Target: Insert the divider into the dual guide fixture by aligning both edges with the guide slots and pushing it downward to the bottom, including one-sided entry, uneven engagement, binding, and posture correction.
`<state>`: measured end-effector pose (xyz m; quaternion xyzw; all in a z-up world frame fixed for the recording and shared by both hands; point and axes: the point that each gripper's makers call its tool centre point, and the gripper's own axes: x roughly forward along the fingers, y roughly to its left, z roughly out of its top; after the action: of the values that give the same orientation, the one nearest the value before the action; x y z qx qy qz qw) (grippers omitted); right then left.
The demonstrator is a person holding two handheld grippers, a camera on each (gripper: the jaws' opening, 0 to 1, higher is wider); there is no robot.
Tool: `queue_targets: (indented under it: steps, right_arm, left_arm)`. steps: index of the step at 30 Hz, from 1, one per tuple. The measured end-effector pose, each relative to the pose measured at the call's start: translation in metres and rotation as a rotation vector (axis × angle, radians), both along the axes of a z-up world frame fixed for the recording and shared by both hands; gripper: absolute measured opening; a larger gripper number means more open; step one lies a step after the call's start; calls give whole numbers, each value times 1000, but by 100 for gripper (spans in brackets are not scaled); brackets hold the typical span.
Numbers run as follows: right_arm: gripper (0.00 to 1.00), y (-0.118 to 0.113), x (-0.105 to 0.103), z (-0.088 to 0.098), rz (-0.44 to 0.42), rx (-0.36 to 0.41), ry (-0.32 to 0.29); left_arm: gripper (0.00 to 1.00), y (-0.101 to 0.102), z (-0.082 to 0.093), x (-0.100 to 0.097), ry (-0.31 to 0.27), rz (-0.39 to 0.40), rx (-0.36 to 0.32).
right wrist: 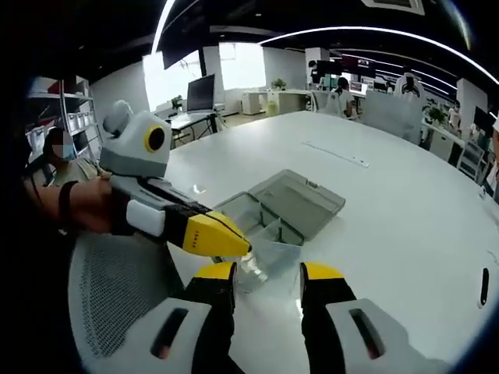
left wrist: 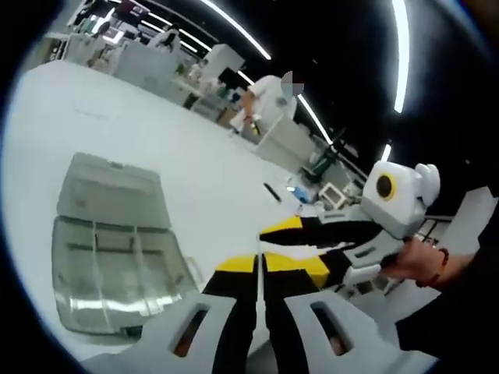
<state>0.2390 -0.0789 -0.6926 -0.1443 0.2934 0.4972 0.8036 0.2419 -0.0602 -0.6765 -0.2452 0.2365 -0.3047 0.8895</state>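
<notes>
Left gripper (left wrist: 261, 269) jaws pinch thin clear divider (left wrist: 259, 292); right gripper (right wrist: 267, 284) jaws spread.

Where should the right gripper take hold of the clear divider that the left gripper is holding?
Probably its free end, approached from the side opposite the left gripper. The divider is a thin clear plate pinched at one end by the shut left jaws near the open box; the right gripper, jaws open, faces that free end.

Perhaps office: white table (right wrist: 405, 195), ceiling lights (left wrist: 401, 47).
</notes>
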Motion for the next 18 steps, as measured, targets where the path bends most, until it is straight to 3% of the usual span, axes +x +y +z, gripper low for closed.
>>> queue_targets:
  steps: [11, 15, 18]
  right_arm:
    - [27, 2, -3, 2, 30, -10, -12]
    - [25, 1, -3, 2, 44, -22, -18]
    - [25, 1, -3, 4, 49, -22, -27]
  left_arm:
    - [0, 5, -4, -3, -15, -2, 46]
    - [0, 7, -3, -4, -72, -19, 132]
    - [0, 8, -4, -5, -78, -35, 158]
